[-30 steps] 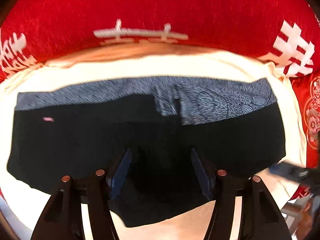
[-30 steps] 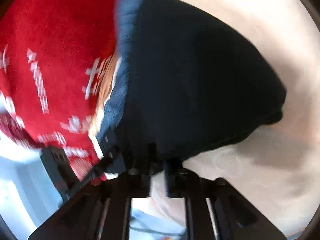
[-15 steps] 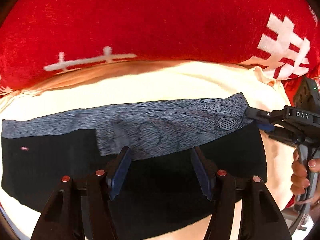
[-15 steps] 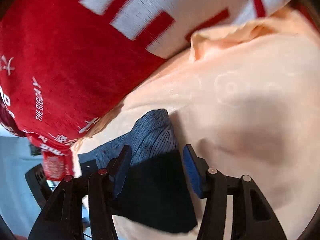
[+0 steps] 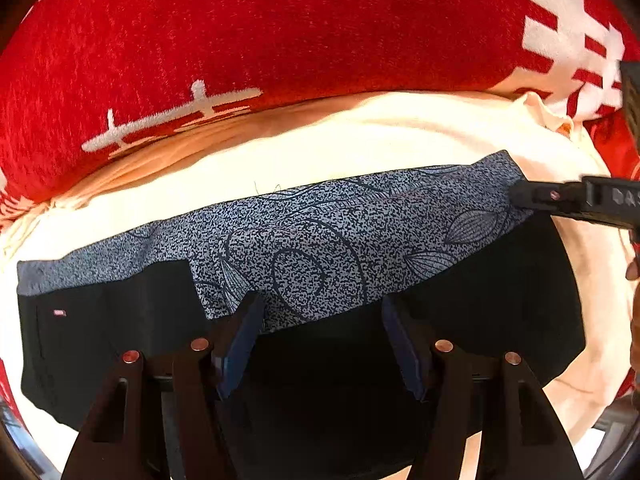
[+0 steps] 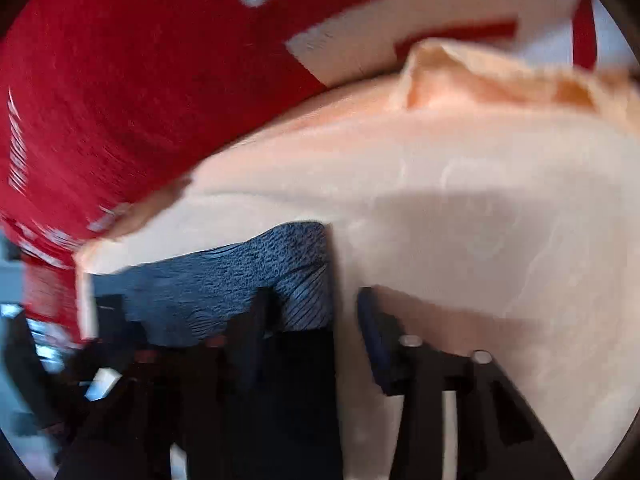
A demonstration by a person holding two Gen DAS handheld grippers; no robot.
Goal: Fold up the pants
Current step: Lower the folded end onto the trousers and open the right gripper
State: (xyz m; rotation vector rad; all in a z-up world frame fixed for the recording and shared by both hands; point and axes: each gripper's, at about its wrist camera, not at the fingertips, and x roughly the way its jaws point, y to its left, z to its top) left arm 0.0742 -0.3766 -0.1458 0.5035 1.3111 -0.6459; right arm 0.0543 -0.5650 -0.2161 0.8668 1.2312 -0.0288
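Black pants point(image 5: 500, 300) with a grey patterned waistband point(image 5: 320, 248) lie folded across a cream cloth point(image 5: 360, 148). My left gripper point(image 5: 320, 336) hangs just above the middle of the pants, pointing down, jaws apart with nothing pinched. My right gripper point(image 5: 532, 196) is at the waistband's right end. In the blurred right wrist view the right gripper point(image 6: 316, 320) has its jaws opening. The waistband corner point(image 6: 304, 292) lies between them, and the right pad point(image 6: 372, 332) stands clear of the fabric.
A red blanket point(image 5: 280, 32) with white characters lies bunched behind the cream cloth, also seen as the red blanket point(image 6: 140, 80) at upper left. A person's fingers point(image 5: 634, 268) show at the right edge. The cream cloth point(image 6: 480, 220) has a raised fold at its far corner.
The right gripper carried an end of the pants over, set it down by the waistband and spread its jaws. In the left view the pants slid closer and the right gripper came in.
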